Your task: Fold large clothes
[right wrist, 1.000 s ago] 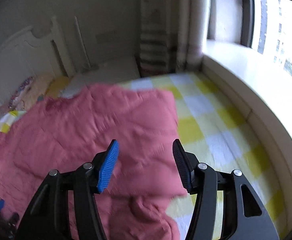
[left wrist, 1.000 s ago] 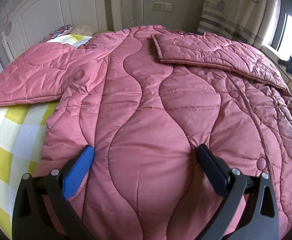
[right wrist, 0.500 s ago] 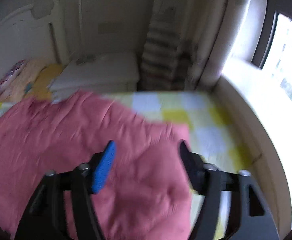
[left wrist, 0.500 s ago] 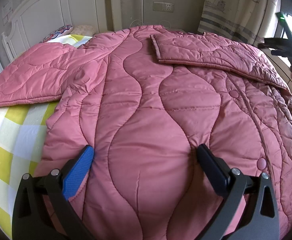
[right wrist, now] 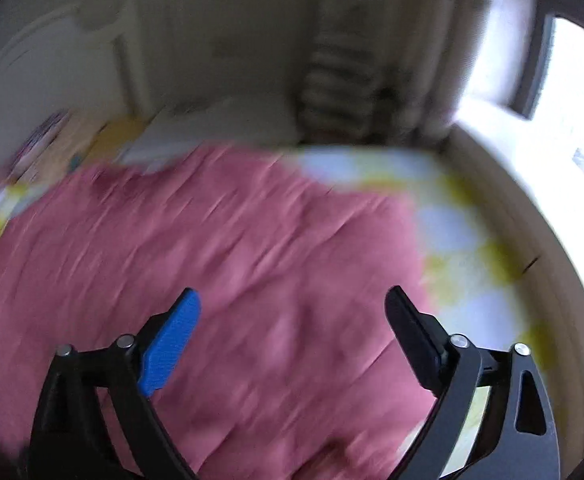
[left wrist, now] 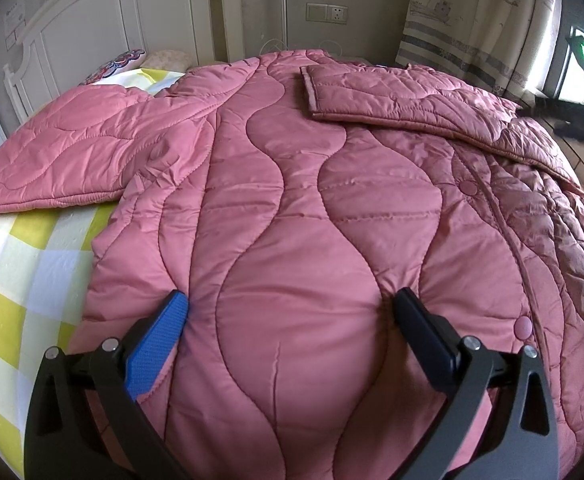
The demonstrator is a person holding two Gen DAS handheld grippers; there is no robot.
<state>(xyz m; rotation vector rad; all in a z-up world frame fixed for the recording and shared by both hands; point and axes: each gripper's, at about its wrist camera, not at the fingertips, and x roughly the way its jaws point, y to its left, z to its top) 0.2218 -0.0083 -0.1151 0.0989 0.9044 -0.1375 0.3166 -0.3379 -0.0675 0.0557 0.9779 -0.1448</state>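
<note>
While the left wrist view is sharp, it is filled almost wholly by a pink quilted coat spread flat over a bed with a yellow-and-white checked sheet. The left gripper stands with its jaws wide apart, both fingertips resting on the padded fabric near the coat's near hem, nothing clamped between them. One sleeve lies stretched out toward 9 o'clock, its lower edge straight against the bare sheet. The other sleeve is folded across the body at 1 o'clock, its cuff edge a clean line. A snap-button placket runs from 2 o'clock down to 4 o'clock. Open sheet shows only at 8 o'clock, left of the coat's side seam. A white headboard closes the scene at 11 o'clock, a patterned pillow below it, a wall socket at 12 o'clock and a curtain at 1 o'clock. A dark blurred part of the right gripper enters at the 3 o'clock edge.

Seen from the right wrist, everything is smeared by motion. That gripper has just been opening and its jaws now stand wide apart above the coat, with nothing pinched between them; whether the tips touch the fabric cannot be told. The coat's edge runs from 12 o'clock down toward 4 o'clock, and beyond it bare checked sheet reaches the bed's rim at 3 o'clock. A bright window sits at 2 o'clock.
</note>
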